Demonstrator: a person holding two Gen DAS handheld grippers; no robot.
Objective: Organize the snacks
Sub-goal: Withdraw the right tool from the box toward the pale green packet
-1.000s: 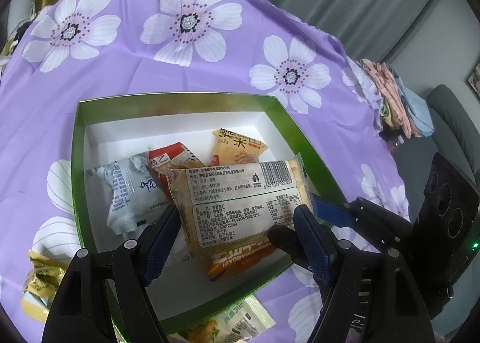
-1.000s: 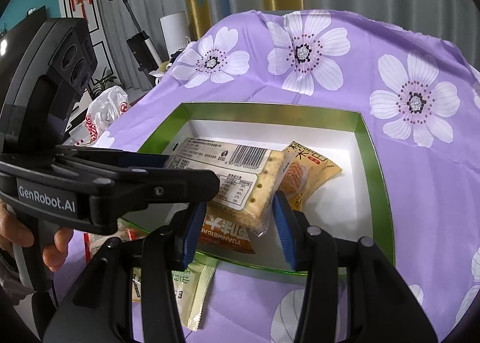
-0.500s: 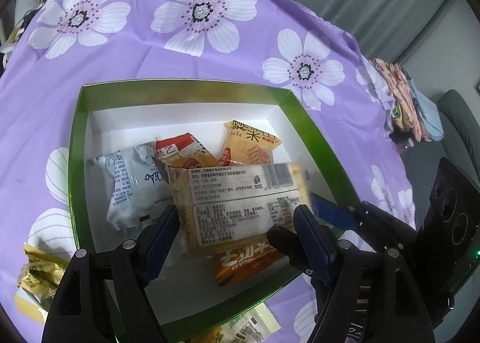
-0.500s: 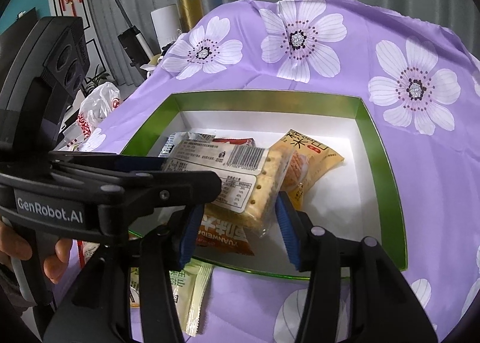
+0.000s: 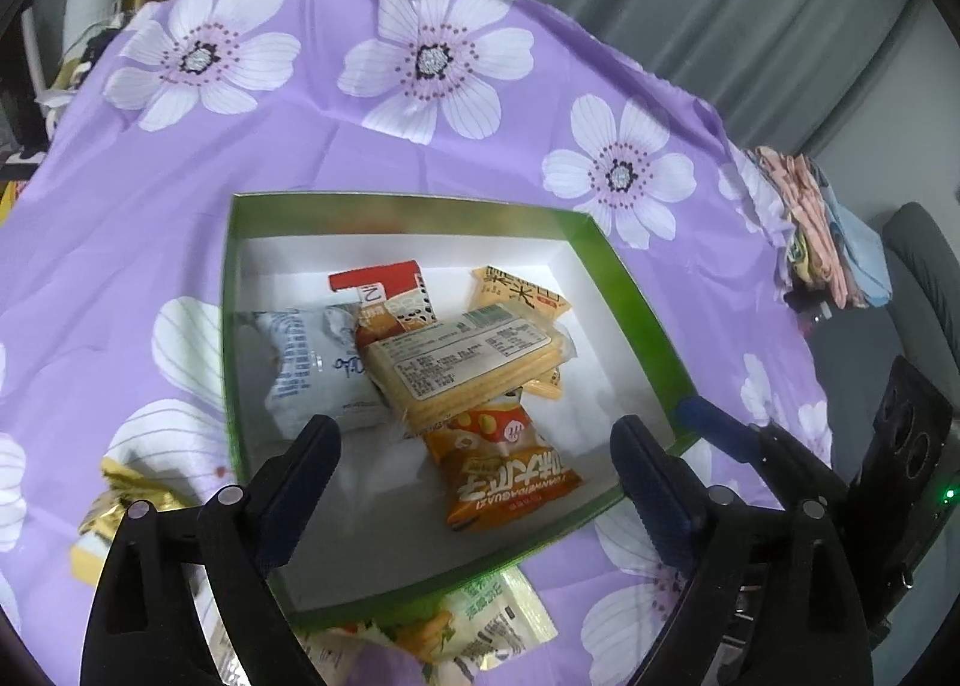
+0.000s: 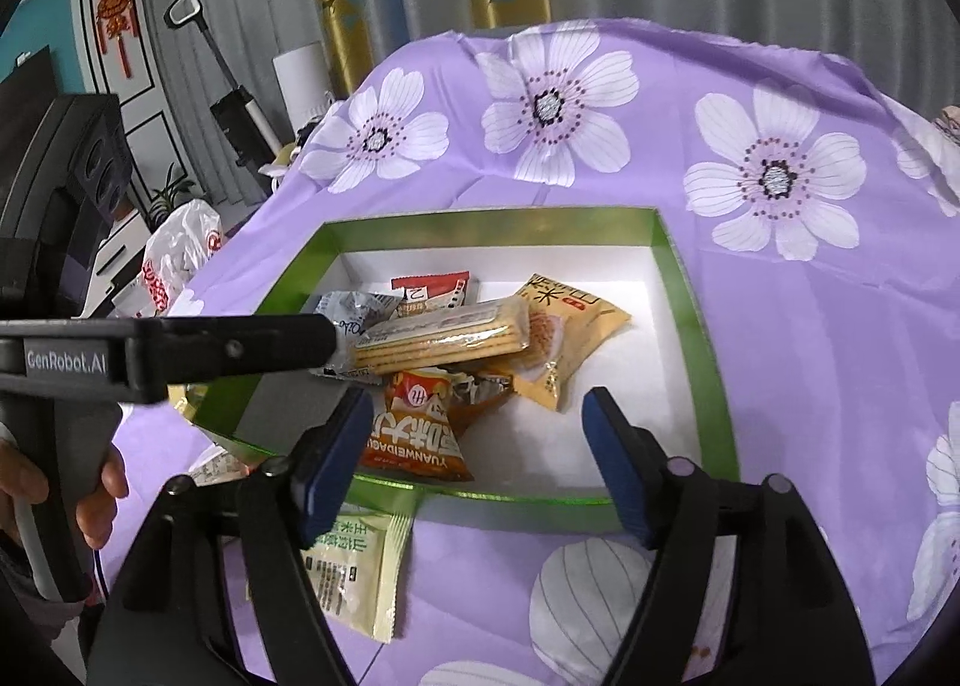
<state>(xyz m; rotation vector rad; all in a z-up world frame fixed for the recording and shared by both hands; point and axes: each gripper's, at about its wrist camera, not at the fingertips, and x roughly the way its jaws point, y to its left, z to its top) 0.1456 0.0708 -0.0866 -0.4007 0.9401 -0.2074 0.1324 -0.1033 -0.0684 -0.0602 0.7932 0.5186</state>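
Both grippers' jaws have just been opening, dropping the cracker pack [image 5: 465, 365] onto the other snacks in the green box [image 5: 636, 296], beyond both jaws. Left gripper [image 5: 474, 473] and right gripper [image 6: 474, 455] stand wide and empty, freed for the packets outside.

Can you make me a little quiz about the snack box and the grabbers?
1. True or false: the cracker pack lies on top of other snacks in the box.
2. What does the left gripper hold? A) cracker pack B) orange bag C) nothing
3. Fill in: the pale green packet lies ____ the box.

Key: 1 true. 2 C; its fingers have just been opening, nothing between them. 3 outside.
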